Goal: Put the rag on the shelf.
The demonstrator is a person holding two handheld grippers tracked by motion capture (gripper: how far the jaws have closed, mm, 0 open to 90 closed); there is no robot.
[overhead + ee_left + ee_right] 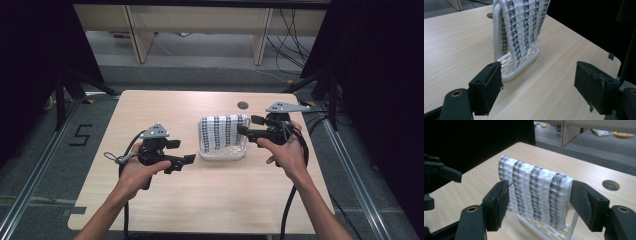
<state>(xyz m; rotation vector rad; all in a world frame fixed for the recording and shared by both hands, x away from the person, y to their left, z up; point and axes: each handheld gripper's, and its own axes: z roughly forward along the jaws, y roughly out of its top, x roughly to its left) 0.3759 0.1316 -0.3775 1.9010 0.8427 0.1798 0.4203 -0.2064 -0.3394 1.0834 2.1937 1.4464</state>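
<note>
At the light wooden table [150,200], I hold my right gripper [243,131] at the folded black-and-white waffle cloth [222,132] that hangs over the bar of a small white rack [222,153], its jaws spread to either side of the fabric — released, with nothing pinched. In the right gripper view the cloth [534,187] sits between the two black pads, the left pad close against one edge and the right pad just off the other, so a squeeze here would take the cloth across its full width. The risk, as I judge it, lies in the rack: it looks light and stands free on the table, and a pull on the cloth that is not straight up off the bar could tip it or drag it along. A grip that catches only the outer layer could also let the fold slide apart. My left gripper [189,159] waits low over the table near the rack's left side, jaws wide and empty; in its own view the rack [506,75] and cloth [522,27] stand ahead, beyond the pads — near, not touching.
</note>
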